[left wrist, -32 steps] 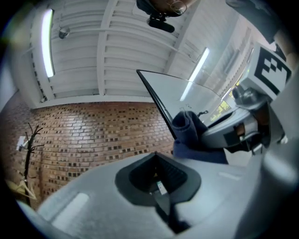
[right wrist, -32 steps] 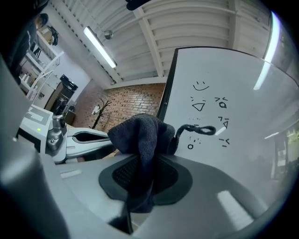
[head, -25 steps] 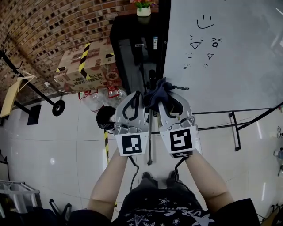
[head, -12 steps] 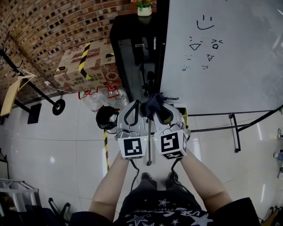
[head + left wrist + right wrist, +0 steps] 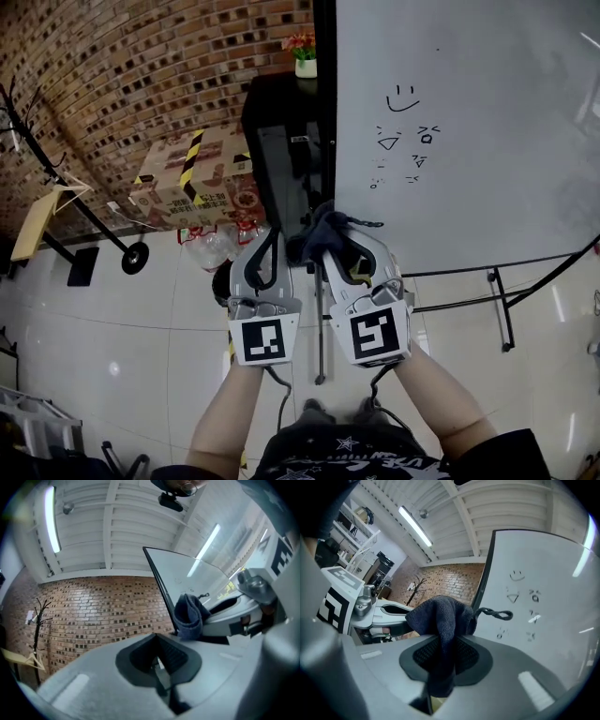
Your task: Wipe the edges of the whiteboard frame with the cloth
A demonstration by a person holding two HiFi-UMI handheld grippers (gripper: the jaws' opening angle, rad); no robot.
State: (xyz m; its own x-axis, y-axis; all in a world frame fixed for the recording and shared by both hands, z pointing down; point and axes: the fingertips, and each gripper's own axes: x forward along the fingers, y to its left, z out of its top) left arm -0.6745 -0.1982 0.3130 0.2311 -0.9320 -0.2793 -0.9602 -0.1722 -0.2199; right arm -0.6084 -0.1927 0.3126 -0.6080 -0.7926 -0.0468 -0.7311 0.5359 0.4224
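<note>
The right gripper is pinching the dark-blue cloth mid-fold. It looks soft, light and probably floppy, its bunched top sitting at the whiteboard's black frame edge. The left gripper is idling beside it — jaws together, empty.

Grey left tongs, right tongs; marker cubes; starred black shirt
</note>
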